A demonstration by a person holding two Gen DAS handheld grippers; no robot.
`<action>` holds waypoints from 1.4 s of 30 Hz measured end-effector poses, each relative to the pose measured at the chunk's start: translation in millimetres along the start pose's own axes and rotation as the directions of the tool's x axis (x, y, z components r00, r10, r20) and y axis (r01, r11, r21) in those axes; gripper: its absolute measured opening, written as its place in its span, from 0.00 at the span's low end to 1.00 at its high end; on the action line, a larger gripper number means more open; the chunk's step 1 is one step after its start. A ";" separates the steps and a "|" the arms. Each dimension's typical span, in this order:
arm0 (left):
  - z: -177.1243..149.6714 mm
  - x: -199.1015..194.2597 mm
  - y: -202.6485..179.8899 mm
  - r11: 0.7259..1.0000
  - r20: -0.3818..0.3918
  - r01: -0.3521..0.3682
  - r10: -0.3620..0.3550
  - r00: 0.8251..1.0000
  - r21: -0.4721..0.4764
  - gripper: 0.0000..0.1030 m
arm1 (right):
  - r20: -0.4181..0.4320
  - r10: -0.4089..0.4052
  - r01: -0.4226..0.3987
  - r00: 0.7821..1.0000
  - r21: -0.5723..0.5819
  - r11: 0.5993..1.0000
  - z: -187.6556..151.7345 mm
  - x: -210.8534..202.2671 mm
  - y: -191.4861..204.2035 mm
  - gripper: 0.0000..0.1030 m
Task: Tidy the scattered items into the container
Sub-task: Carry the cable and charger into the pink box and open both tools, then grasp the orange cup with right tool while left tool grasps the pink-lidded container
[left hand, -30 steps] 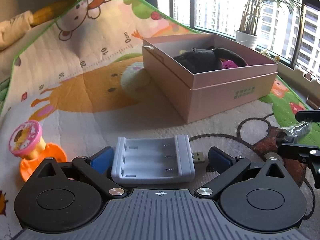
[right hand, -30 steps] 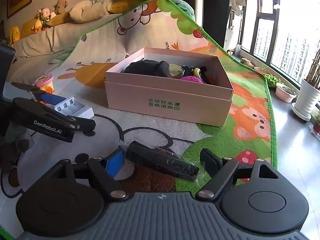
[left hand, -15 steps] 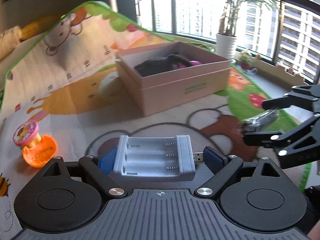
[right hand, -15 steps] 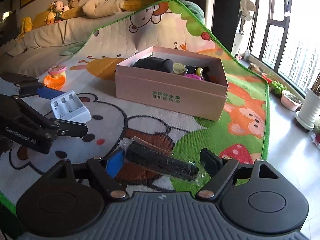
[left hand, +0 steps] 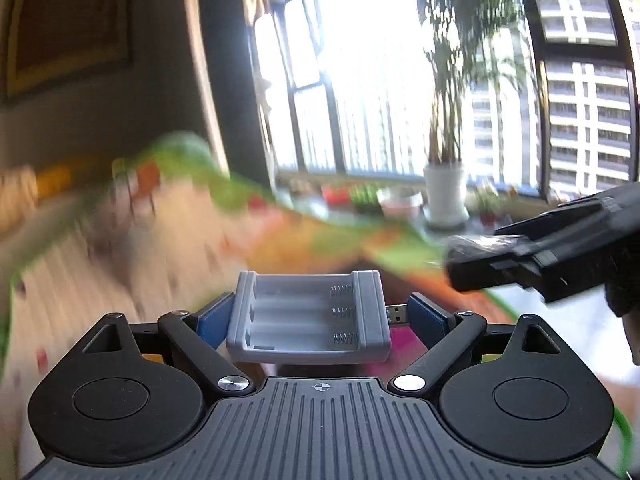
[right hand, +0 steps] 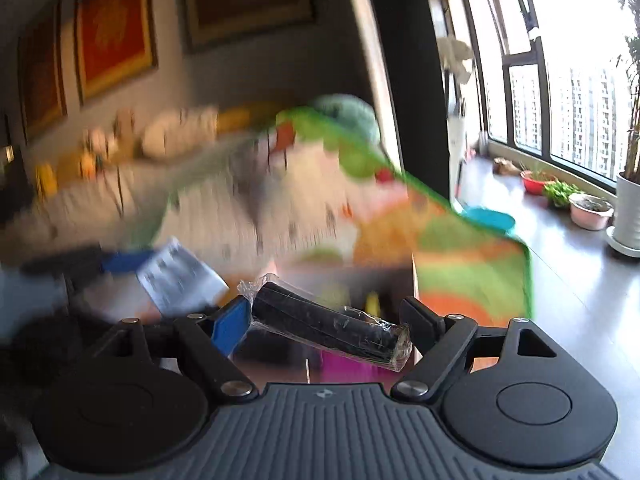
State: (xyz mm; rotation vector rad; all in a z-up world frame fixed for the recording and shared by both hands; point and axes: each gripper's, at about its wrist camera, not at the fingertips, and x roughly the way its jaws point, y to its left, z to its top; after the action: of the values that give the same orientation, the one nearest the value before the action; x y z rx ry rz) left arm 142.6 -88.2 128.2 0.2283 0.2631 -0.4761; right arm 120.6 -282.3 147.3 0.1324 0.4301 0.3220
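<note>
left gripper (left hand: 316, 314): jaws clamp grey plastic battery charger (left hand: 308, 318) crosswise, carrying it level | right gripper (right hand: 326, 322): jaws opening, black plastic-wrapped bar (right hand: 328, 326) between them | pink container: blurred, beneath both loads

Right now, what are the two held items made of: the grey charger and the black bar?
Battery charger: looks like moulded grey plastic, matte, with metal coil springs in its bays and a metal USB plug on one side. Black bar: material unclear under a clear, crinkled, glossy plastic wrap; the dark body looks smooth and rigid, perhaps plastic.
</note>
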 end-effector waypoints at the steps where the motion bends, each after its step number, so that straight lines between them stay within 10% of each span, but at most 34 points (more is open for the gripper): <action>1: 6.3 11.2 4.0 1.000 0.017 -0.002 0.002 1.000 -0.012 0.96 | 0.022 0.010 -0.010 1.000 0.015 1.000 13.4 12.6 -3.1 0.88; 9: -21.8 12.0 36.6 0.994 -0.110 -0.066 0.057 0.992 -0.086 0.99 | 0.075 -0.046 0.044 0.996 0.031 0.999 36.8 35.8 -14.6 1.00; 16: -115.7 -48.7 62.7 0.970 -0.318 -0.178 0.119 0.940 -0.164 1.00 | -0.021 -0.050 0.051 0.999 0.035 0.998 11.1 47.1 -2.5 1.00; 23: -164.3 -106.3 103.1 0.899 -0.433 -0.350 0.215 0.875 -0.261 1.00 | -0.076 0.106 -0.123 0.991 -0.270 0.955 -42.3 69.7 117.5 1.00; 31: -182.3 -154.7 139.0 0.807 -0.485 -0.507 0.328 0.811 -0.303 1.00 | -0.299 0.297 -0.387 0.907 -0.312 0.868 -102.1 129.2 225.8 0.91; 35: -190.0 -166.9 140.4 0.798 -0.498 -0.504 0.306 0.811 -0.330 1.00 | -0.368 0.300 -0.418 0.880 -0.300 0.857 -111.9 158.7 250.2 0.91; 39: -187.1 -169.3 137.0 0.811 -0.481 -0.481 0.292 0.827 -0.334 1.00 | -0.448 0.296 -0.444 0.844 -0.270 0.854 -119.7 172.4 252.9 0.58; 42: -183.1 -158.8 136.5 0.831 -0.470 -0.456 0.279 0.837 -0.318 1.00 | -0.412 0.296 -0.424 0.862 -0.264 0.866 -115.6 154.5 237.3 0.58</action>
State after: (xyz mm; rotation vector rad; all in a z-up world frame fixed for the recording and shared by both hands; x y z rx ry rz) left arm 36.1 147.1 24.8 -0.0519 0.7080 0.0408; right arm 137.7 -0.8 29.0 -0.2003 0.7071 0.8041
